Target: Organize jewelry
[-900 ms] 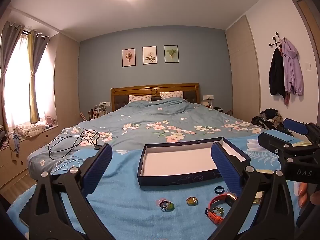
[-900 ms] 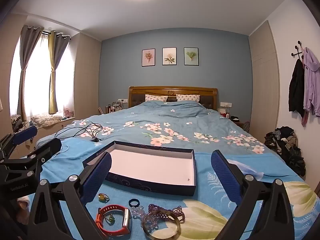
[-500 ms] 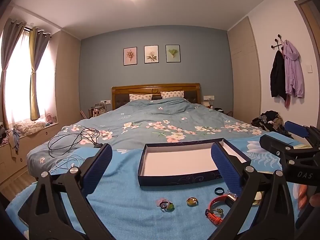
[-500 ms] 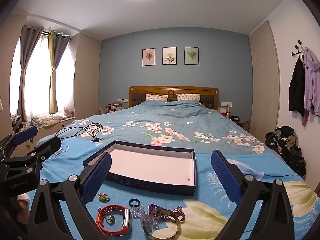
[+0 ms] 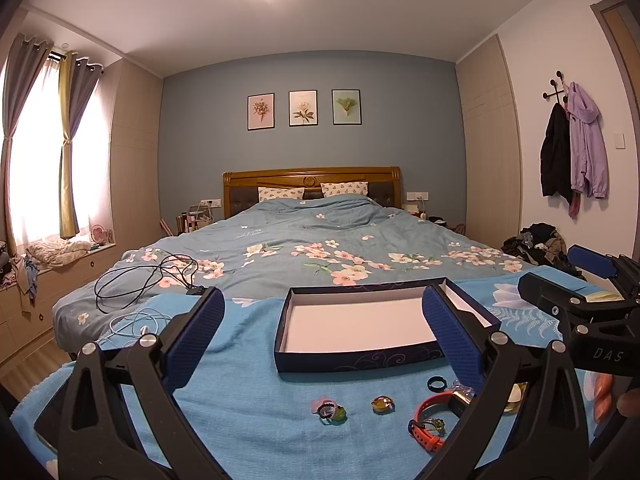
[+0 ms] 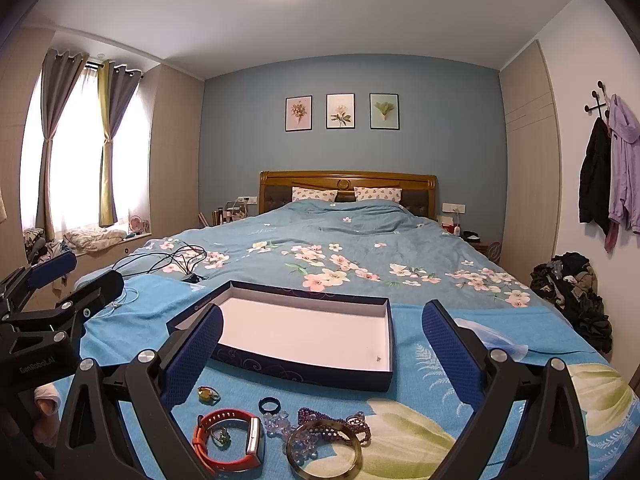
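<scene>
Bedspread holds rings, orange watch, navy box; both claws wide, empty.

Bare blue towel near left gives free passage. Open box sits mid, interior unobstructed from above. Near edge crowded: orange watch, dark ring, bangle, purple beads. Cables clutter the bed far left.
</scene>
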Tool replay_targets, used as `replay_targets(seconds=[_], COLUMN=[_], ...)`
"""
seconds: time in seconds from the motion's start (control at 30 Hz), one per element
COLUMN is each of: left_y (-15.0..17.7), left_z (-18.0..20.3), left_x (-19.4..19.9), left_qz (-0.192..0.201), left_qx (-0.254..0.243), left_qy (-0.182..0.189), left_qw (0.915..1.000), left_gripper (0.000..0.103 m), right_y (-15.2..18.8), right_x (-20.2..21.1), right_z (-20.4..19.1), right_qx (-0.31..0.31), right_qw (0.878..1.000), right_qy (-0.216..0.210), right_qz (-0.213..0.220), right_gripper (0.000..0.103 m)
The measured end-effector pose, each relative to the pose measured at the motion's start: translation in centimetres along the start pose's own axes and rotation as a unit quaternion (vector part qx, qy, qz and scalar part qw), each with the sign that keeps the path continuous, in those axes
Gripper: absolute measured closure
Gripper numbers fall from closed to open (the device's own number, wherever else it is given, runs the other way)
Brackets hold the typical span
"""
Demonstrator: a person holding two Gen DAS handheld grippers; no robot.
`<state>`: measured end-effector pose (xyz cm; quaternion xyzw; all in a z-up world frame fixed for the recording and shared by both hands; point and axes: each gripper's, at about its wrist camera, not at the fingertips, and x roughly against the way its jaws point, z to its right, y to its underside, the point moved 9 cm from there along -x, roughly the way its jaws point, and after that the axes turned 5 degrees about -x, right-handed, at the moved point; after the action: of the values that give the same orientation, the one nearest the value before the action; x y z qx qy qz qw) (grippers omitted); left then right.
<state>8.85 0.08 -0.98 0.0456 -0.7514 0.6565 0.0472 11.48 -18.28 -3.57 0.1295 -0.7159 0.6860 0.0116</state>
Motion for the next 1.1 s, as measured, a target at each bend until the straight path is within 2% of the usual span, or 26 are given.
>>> replay_targets(seconds=[1.1], left_y=[-0.2], left_z=[-0.14], left_x=[0.03], left_qz=[-0.002], left_qx=[0.004], left_qy=[0.001], left_qw=[1.0], left_gripper=[0.006], right_y=[0.0], right_x=[-0.17], right_z=[0.0], right_qx=[0.001], right_qw=[1.0], right_qy=[0.001], right_qz=[-0.002], right_gripper=[0.007])
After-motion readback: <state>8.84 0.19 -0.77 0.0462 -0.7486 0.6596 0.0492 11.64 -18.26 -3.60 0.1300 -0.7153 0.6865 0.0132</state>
